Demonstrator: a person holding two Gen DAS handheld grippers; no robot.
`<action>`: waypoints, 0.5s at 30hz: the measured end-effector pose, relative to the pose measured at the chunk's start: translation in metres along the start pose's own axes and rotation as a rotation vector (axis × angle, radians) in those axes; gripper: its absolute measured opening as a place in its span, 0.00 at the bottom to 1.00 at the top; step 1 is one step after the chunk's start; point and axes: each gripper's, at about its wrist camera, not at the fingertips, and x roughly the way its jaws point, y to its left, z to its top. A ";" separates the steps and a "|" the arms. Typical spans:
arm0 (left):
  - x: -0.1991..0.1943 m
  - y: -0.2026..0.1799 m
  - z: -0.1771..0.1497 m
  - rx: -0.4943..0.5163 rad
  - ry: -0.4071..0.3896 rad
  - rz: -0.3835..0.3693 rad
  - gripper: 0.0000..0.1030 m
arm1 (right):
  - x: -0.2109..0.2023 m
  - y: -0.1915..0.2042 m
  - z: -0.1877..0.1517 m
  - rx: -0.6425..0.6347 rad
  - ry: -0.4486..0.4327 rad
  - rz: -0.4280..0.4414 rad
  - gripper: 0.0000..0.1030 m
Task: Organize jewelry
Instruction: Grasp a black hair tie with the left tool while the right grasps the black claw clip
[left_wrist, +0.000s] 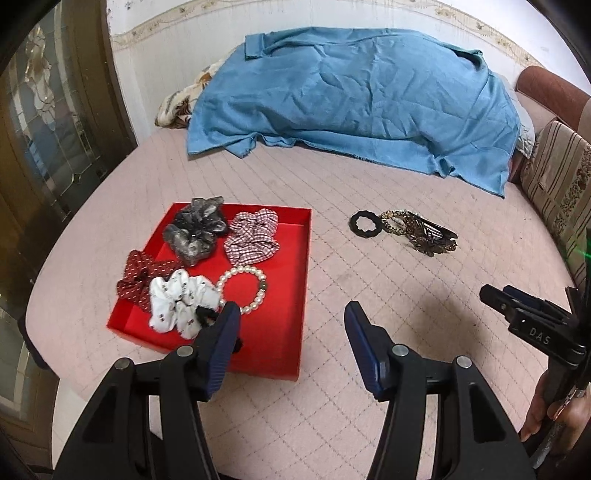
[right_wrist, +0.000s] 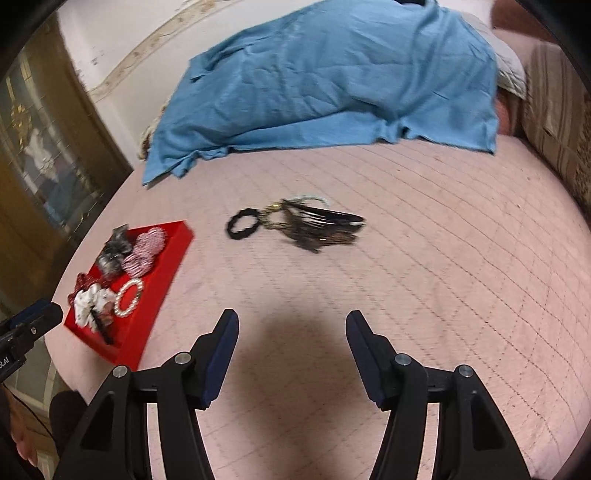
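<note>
A pink quilted bed (left_wrist: 369, 192) carries everything here. In the left wrist view a red tray (left_wrist: 280, 354) lies at about ten o'clock from the left tool (left_wrist: 291, 317), whose jaws stand apart with nothing between them, released; its left finger overlaps the tray's near edge in the picture. Inside the tray, a grey scrunchie (left_wrist: 195, 229) sits at the far left corner with a red-and-white checked scrunchie (left_wrist: 253, 238) just beside it toward three o'clock. Nearer the camera lie a dark red dotted scrunchie (left_wrist: 138, 277), a white printed scrunchie (left_wrist: 177, 299) touching it, and a pearl bracelet (left_wrist: 242, 290) just beside the white one. A small black item (left_wrist: 205, 314) rests on the white scrunchie; what it is cannot be told. Out on the bed, at about one o'clock from the left tool and well apart from the tray, a black hair tie (left_wrist: 364, 223) touches a gold-and-dark cluster of hair pieces (left_wrist: 421, 230). The right tool (left_wrist: 517, 306) enters at three o'clock with a hand (left_wrist: 550, 413) on its handle. In the right wrist view the right tool (right_wrist: 291, 321) hangs over bare bed, jaws parted and empty, with the black hair tie (right_wrist: 242, 221) and the blurred cluster (right_wrist: 314, 225) at twelve o'clock, and the tray (right_wrist: 162, 273) at ten o'clock. A blue cloth (left_wrist: 351, 92) covers a heap at the far side.
</note>
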 end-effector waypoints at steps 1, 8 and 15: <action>0.004 -0.002 0.002 0.000 0.005 -0.009 0.56 | 0.002 -0.005 0.001 0.008 0.002 -0.003 0.63; 0.035 -0.024 0.019 0.019 0.037 -0.072 0.56 | 0.027 -0.033 0.018 0.048 0.025 -0.001 0.63; 0.083 -0.049 0.049 0.041 0.031 -0.114 0.56 | 0.059 -0.038 0.060 -0.040 0.010 -0.015 0.63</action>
